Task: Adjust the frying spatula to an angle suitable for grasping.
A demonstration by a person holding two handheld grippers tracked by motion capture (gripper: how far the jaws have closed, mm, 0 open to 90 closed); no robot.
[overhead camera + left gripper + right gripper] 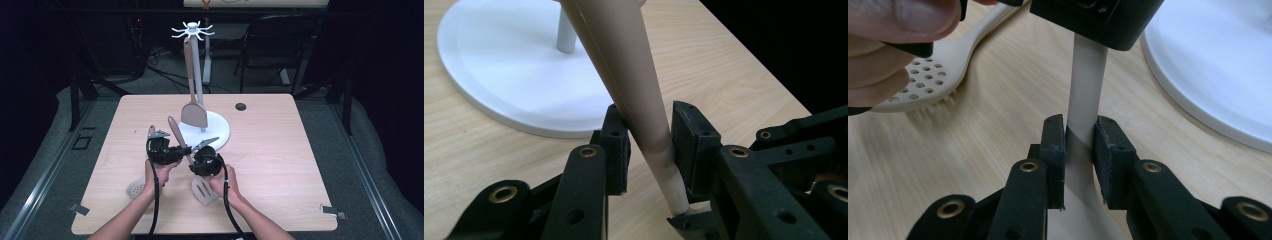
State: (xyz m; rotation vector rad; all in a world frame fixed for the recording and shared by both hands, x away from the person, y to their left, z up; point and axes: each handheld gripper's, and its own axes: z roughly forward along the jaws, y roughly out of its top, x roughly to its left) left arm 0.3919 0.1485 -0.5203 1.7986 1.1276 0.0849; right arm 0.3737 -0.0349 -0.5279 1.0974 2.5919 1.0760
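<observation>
A slotted spatula with a brown handle is held tilted over the table, head low and towards the person. My left gripper comes in from the left and is shut on the handle, both pads against it. My right gripper comes in from the right, just below, and is shut on the pale neck of the spatula. In the right gripper view its pads press the neck from both sides, and the left gripper's body sits just above.
A white utensil stand on a round base stands just behind the grippers, with a brown turner hanging from it. A perforated spoon lies under the left hand. A cable hole is at the table's far side.
</observation>
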